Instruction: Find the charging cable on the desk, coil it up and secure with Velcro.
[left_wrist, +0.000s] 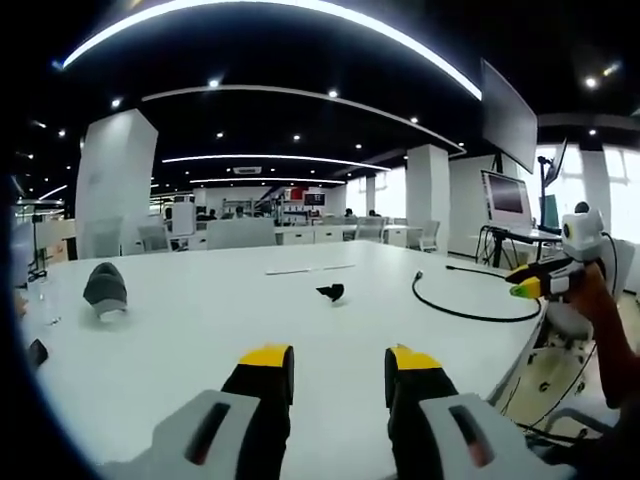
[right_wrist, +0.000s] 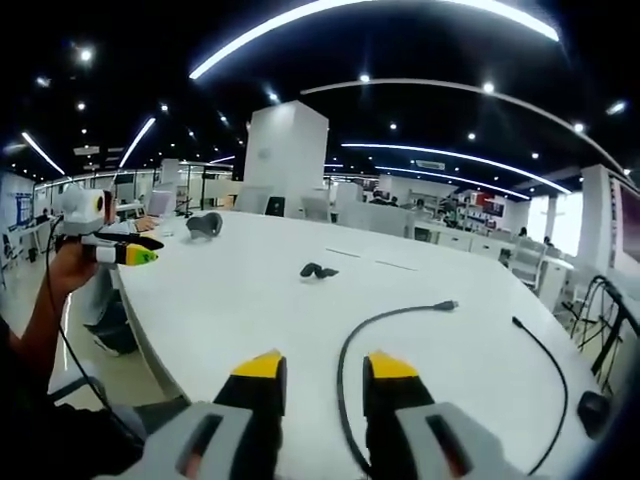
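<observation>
**Entry: approach to the cable, before first grasp**

Both claws are hovering over the broad white bench (left_wrist: 200, 300) and neither is gripping anything. The left claw (left_wrist: 340, 375), with yellow tips on black jaws, is standing released with bare bench showing in the gap. The right claw (right_wrist: 318, 380) is likewise released; it is poised just above the near stretch of the thin black charging cable (right_wrist: 345, 370), which is running up between its jaws.

The cable is lying loose on the bench in an open curve, one plug end (right_wrist: 447, 305) pointing away from the right claw, the other strand trailing toward the bench edge on the right of that view. From the left gripper view the same cable (left_wrist: 470, 312) is showing as a wide arc near the far right edge of the bench, well apart from the left claw.

A small dark scrap (left_wrist: 331, 292) is lying mid-bench; it may be the Velcro strap, but it is too small to tell. A grey rounded object (left_wrist: 105, 288) is sitting further off, not involved.

Judgement on the step: the right claw is placed well to close on the strand below it. Pinching near an end instead of mid-run would probably make coiling tidier. The left claw is needing to travel across to the arc to gather loops, keeping them flat and even.
</observation>
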